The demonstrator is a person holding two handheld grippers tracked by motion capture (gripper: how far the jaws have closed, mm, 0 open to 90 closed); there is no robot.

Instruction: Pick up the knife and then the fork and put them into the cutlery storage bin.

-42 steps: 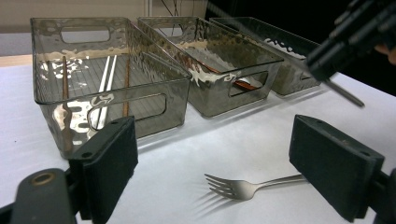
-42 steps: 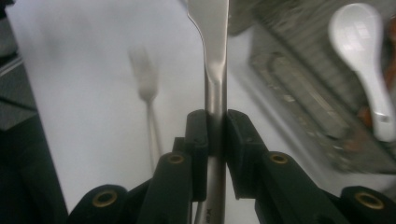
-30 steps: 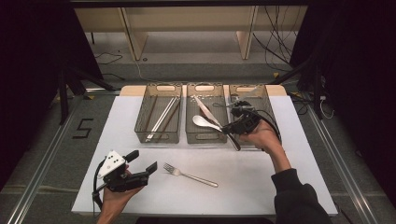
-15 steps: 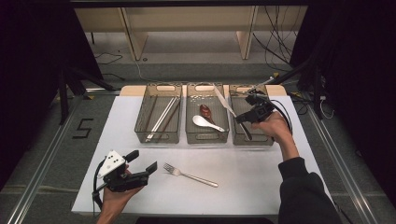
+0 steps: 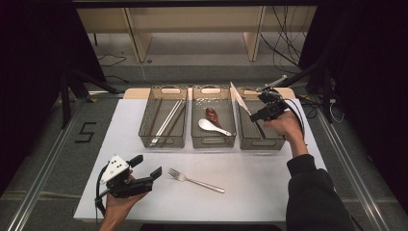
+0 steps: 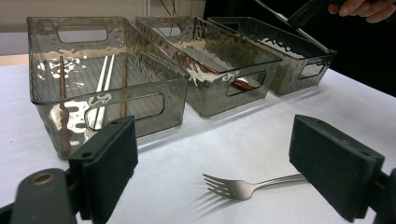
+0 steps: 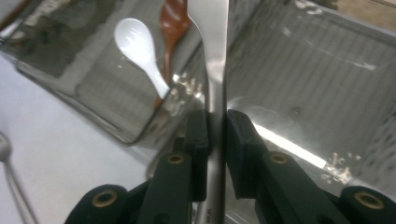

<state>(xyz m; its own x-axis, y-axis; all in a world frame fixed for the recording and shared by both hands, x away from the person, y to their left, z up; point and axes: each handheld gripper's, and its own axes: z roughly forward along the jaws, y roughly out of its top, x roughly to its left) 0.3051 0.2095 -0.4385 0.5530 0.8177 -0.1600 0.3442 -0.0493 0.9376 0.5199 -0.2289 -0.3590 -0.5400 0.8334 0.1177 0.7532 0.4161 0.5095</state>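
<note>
Sorting step: your right gripper (image 5: pixel 258 113) has its jaws clamped on the knife (image 7: pixel 214 56) over the right bin (image 5: pixel 279 142); next, lower and release it; left gripper (image 5: pixel 144 168) jaws apart near the fork (image 5: pixel 195 180).

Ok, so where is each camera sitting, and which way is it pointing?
High view: above the person's side, looking forward and down on the table; both forearms, left gripper, right gripper.
Left gripper view: low over the table, along its open jaws toward the fork and three bins.
Right gripper view: above the right bin, along jaws clamping a knife.
Shared: white spoon.
</note>
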